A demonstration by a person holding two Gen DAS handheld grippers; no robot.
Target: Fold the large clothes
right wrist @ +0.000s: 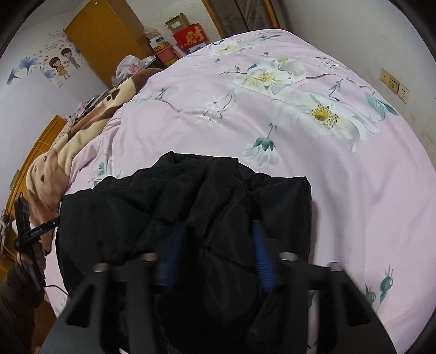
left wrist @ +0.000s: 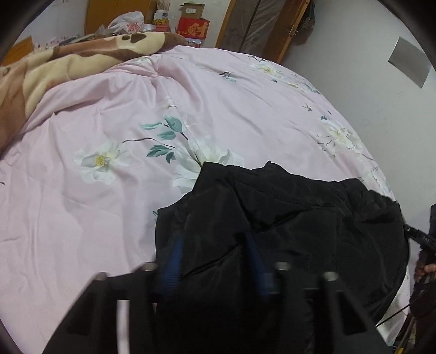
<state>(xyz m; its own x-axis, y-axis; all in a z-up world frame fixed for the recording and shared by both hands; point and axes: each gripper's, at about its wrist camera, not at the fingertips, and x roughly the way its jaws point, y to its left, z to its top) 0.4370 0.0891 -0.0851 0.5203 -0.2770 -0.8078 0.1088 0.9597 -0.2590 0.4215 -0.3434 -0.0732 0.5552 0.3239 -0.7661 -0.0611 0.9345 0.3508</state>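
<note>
The black padded jacket [left wrist: 286, 231] lay bunched on the pink quilt [left wrist: 109, 204] – folding looked partly done at most – while left gripper [left wrist: 215, 261] and right gripper [right wrist: 215, 253] each pinched its fabric, jaws narrowly parted

A red box [left wrist: 194, 27] among the clutter beyond the bed carries 1 large gold Chinese character, 财. The same character shows on this box in the right wrist view. Small print on the cardboard carton [left wrist: 190, 11] above it, on the white plastic bag [left wrist: 128, 23] and on the cartoon wall sticker [right wrist: 61, 65] is too small to read.
</note>
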